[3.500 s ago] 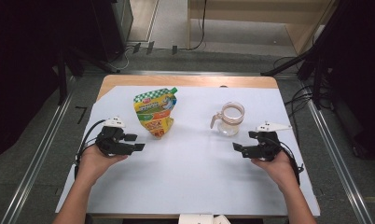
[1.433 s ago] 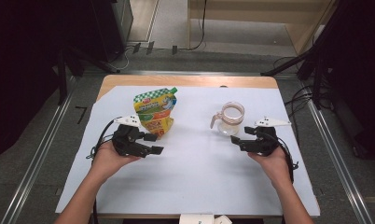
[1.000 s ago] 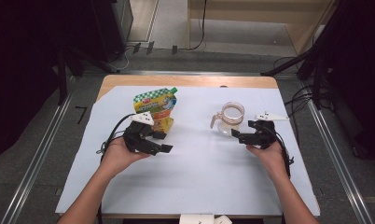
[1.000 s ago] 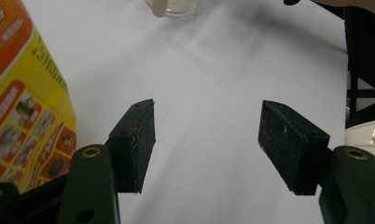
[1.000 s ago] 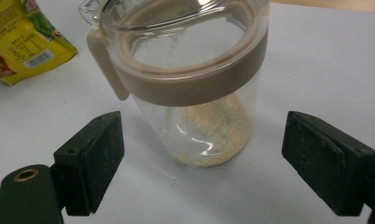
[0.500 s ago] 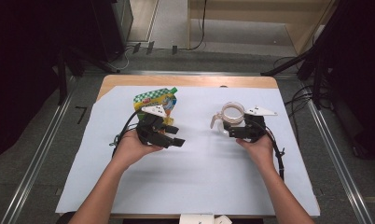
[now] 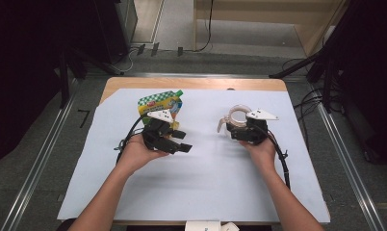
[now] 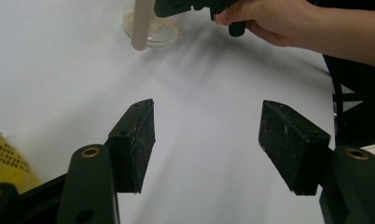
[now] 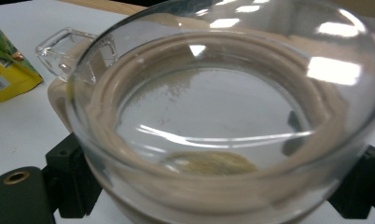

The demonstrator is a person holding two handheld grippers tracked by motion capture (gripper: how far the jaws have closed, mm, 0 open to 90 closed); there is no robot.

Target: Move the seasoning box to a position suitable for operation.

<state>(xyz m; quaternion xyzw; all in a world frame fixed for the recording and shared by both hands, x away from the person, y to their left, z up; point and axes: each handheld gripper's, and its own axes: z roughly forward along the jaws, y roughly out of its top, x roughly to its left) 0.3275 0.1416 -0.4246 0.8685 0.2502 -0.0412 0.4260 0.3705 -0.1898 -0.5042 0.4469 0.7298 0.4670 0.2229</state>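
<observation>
A clear glass jar (image 7: 236, 115) with a side handle and a tan lower band stands right of centre on the white sheet (image 7: 206, 192). My right gripper (image 7: 240, 133) has come up to it from the near side. In the right gripper view the jar (image 9: 213, 116) sits between the jaws of that gripper (image 9: 213, 186), which stand open on either side of its lower band. A yellow-green pouch (image 7: 160, 102) stands left of centre. My left gripper (image 7: 182, 142) is just in front of the pouch, pointing right. Its jaws (image 8: 209, 140) are open over bare sheet.
The white sheet covers a wooden table whose far edge (image 7: 191, 83) shows beyond it. Cables trail from both grippers toward the front. A small white object (image 7: 206, 225) lies at the near edge. Dark stands and rails flank the table.
Both hands have moved inward and away from the near edge. The right gripper slid left up to the jar; the left gripper came right and stopped beside the pouch.
</observation>
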